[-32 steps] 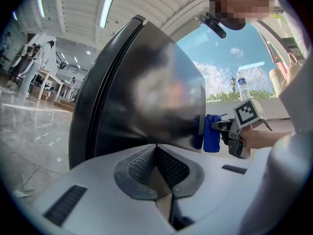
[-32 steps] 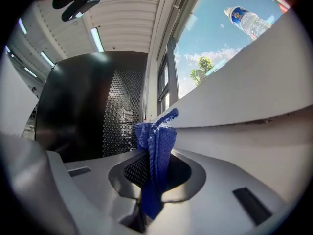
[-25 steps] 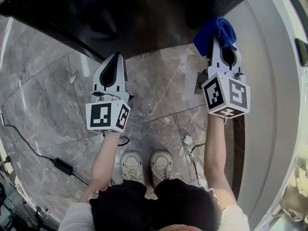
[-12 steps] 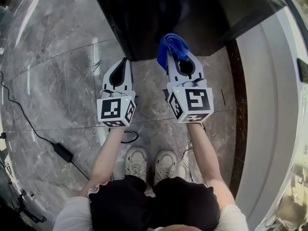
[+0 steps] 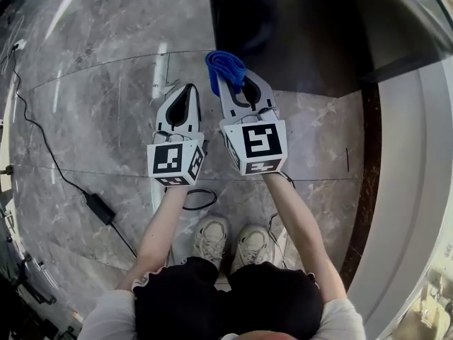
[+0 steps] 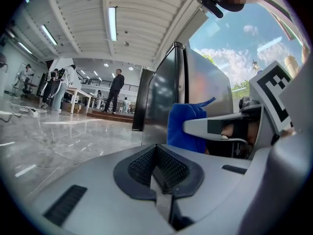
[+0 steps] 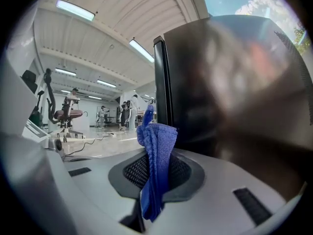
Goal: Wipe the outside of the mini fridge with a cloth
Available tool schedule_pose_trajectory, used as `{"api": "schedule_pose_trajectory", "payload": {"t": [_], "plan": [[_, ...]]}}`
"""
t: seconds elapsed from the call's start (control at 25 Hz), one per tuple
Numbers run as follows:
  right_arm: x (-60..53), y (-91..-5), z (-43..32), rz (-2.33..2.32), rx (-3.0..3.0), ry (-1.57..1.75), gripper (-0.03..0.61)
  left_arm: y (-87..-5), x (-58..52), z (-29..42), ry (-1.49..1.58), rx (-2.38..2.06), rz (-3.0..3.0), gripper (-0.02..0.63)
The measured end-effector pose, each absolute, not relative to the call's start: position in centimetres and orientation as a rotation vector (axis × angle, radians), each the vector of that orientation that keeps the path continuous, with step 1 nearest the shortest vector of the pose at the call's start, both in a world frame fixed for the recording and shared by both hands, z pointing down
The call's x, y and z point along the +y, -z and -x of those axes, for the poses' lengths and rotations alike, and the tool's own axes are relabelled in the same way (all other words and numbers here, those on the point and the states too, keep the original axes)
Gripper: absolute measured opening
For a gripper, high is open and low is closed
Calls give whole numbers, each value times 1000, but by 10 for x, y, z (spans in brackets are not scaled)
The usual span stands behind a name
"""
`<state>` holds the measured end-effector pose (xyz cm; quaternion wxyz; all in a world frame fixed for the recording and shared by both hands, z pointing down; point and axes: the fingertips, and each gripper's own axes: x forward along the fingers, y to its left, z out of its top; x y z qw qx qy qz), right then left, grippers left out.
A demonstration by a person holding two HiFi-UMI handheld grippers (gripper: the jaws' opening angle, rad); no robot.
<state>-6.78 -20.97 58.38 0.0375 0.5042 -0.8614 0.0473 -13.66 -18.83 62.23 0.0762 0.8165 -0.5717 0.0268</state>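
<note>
Fridge (image 5: 304, 34) wiping looks barely begun, as far as you can judge. Your right gripper (image 5: 231, 83) pinches the folded blue cloth (image 5: 225, 68) tight between its jaws, and the cloth stands just beside the fridge's near left corner. Whether it touches the dark panel cannot be told. From the right gripper view the cloth (image 7: 155, 165) rises ahead of the glossy side, which shows only blurred reflections, with no streaks or damp marks to say what is done. Reckon on all the outer faces being left to do. Your left gripper (image 5: 185, 94) has its jaws pressed together on nothing and hangs just left of the right one, over the floor (image 5: 92, 105).

That floor is polished grey marble, with a cable (image 5: 42, 147) and its adapter (image 5: 100, 208) lying left of your shoes (image 5: 230, 241). The room is a wide hall with strip lights and people standing well off.
</note>
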Motion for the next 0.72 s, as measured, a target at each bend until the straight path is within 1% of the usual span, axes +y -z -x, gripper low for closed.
{"api": "schedule_pose_trajectory", "payload": {"t": [0.28, 0.72], "plan": [[-216, -584, 60, -1586, -2620, -117, 64, -619, -192, 123, -65, -1685, -2468, 3], [-212, -581, -6, -1751, -2530, -122, 64, -612, -190, 70, -43, -1558, -2557, 3]]}}
